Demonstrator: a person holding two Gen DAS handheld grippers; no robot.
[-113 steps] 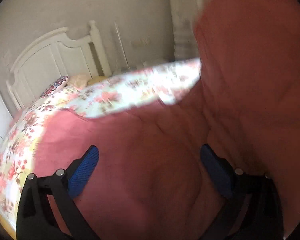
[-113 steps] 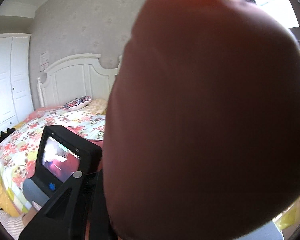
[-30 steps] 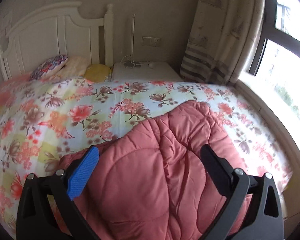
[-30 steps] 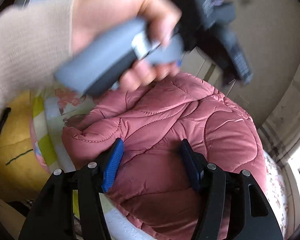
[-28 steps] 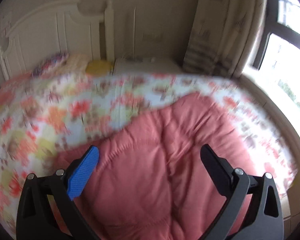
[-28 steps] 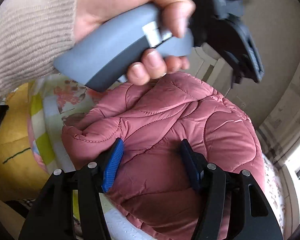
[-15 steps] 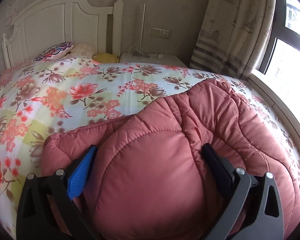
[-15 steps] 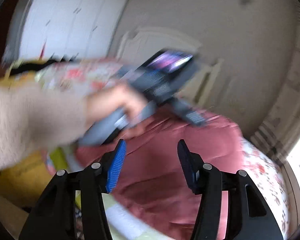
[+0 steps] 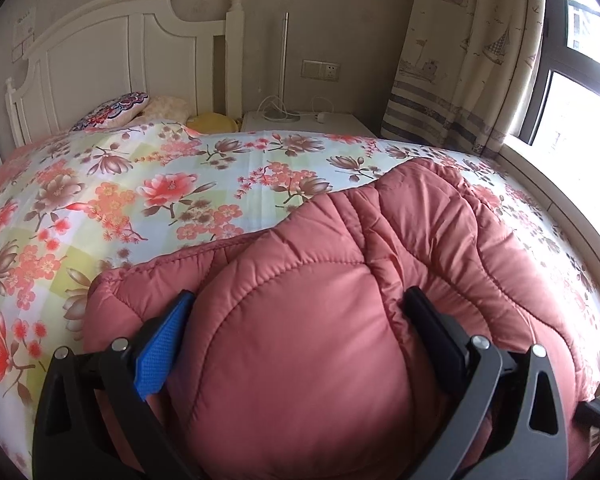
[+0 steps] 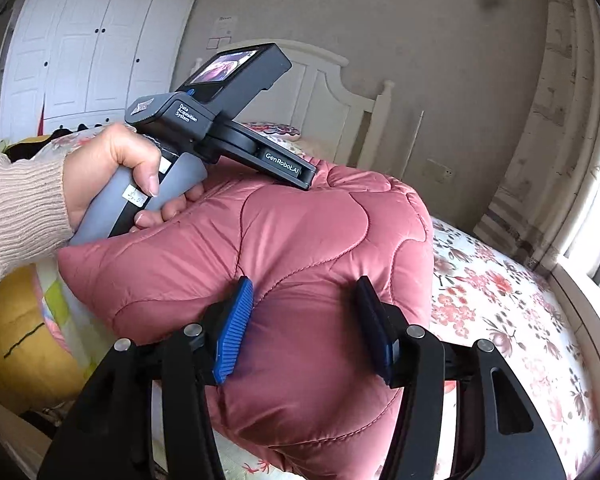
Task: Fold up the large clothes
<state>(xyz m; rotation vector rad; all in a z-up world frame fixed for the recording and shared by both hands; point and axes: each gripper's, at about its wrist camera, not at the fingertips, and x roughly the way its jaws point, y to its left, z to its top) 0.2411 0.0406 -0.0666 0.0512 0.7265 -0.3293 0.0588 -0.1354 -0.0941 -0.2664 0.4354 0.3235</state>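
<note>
— Tongs first: what do the left tongs (image 9: 296,332) do?
— They stand wide, a bulge of the pink quilted coat (image 9: 380,280) swelling between the pads; whether they pinch it I cannot tell.
— And the right tongs (image 10: 304,320)?
— Both pads press into a fold of the coat.
— Where does it lie?
— Bunched on the floral bed (image 9: 140,200).

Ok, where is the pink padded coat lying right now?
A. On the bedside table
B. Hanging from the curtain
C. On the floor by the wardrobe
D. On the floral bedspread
D: in the left wrist view the bunched pink padded coat rests on the floral bedspread, whose flower print shows all around it.
</note>
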